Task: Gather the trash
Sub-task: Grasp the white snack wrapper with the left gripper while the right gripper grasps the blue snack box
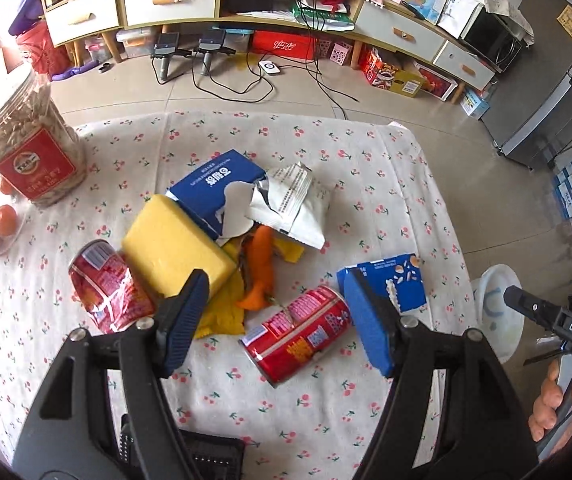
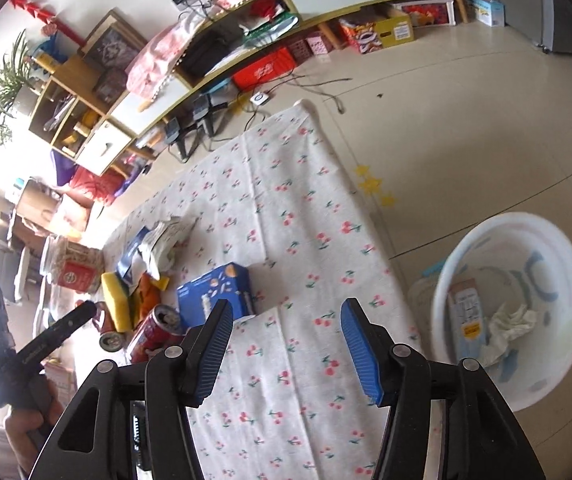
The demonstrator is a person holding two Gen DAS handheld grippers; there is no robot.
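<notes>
A: Left wrist view: left gripper [image 1: 282, 316] gapes, empty, above two red cans [image 1: 108, 286] [image 1: 298, 334], yellow sponge [image 1: 176, 246], blue carton [image 1: 390, 282] mid-tablecloth [image 1: 326, 420].

B: Right wrist view only: right gripper [image 2: 286, 344] parted, empty, near the table's right edge; white bin [image 2: 514, 304] on the floor holds a box and tissue.

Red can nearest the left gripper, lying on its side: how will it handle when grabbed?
The red can lies on its side on cloth, so a nudge probably rolls it. The other red can looks crumpled, so it is probably thin-walled, light, and may dent.
</notes>
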